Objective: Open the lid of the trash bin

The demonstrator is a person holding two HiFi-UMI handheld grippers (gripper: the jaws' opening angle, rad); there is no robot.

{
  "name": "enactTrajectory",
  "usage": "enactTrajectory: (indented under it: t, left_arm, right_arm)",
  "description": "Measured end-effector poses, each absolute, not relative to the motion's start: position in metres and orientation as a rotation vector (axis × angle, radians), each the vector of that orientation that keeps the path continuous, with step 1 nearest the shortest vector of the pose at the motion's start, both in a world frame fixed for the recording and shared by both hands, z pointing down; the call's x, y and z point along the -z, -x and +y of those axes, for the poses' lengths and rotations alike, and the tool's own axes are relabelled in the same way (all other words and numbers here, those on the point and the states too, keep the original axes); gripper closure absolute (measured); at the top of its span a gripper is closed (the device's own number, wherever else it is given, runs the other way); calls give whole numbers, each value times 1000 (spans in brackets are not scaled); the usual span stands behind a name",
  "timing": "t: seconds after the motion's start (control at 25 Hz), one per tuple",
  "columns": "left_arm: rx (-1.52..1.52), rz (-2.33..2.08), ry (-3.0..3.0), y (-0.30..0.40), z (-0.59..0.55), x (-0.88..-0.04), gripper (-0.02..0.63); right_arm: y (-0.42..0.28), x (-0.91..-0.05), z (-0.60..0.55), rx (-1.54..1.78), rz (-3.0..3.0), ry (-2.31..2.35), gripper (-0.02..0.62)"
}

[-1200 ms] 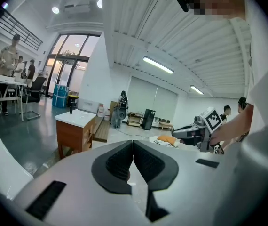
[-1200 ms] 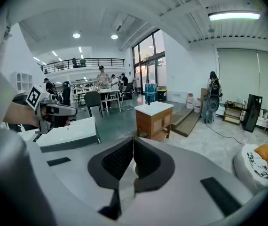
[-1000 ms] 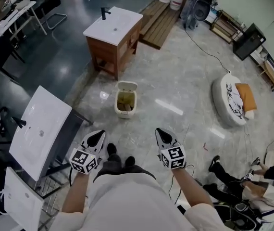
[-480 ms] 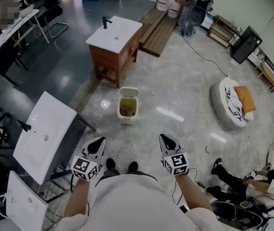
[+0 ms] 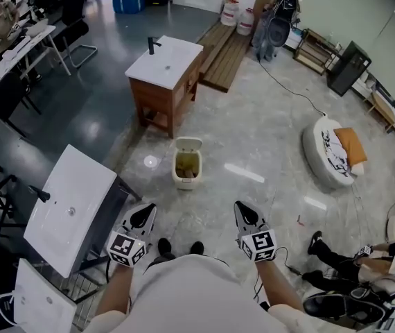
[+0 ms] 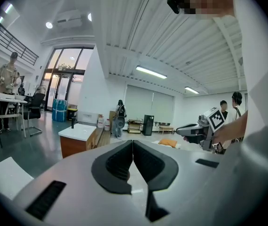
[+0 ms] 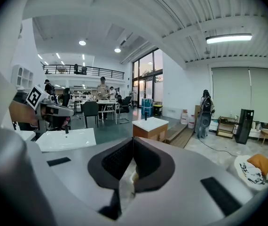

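While short of the bin (image 5: pixel 186 165), left gripper (image 5: pixel 143 212): jaws together
Right gripper (image 5: pixel 243 212): jaws together too (tips touching)
Lid (image 5: pixel 188 144): raised

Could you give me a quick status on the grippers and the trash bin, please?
Left gripper and right gripper shut, empty. Trash bin ahead on the floor, beyond both, lid already up. Path open; wooden cabinet behind the bin.

Small cream trash bin (image 5: pixel 186 171) upright on the floor (image 5: pixel 253 137) ahead of me, lid (image 5: pixel 188 143) tipped up at its far side, brownish inside showing
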State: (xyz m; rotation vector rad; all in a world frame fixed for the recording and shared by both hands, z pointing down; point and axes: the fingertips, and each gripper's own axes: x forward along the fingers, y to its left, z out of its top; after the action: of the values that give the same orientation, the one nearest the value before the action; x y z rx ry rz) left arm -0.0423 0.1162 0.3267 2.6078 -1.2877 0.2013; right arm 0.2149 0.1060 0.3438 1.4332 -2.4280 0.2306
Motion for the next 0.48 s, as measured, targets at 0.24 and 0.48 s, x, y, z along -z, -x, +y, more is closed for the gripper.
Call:
enactTrajectory:
  t: [0.24,0.48]
  left_arm:
    - [-189,-1289,-2612,49,110,-321,590]
    - [-193,-1281,-2613,52,107,-323,589]
  right_arm:
    - [-213,-335,100,-221,-2427,-1472,565]
    - [-210,-333,98,-227,-2426,-1491,566]
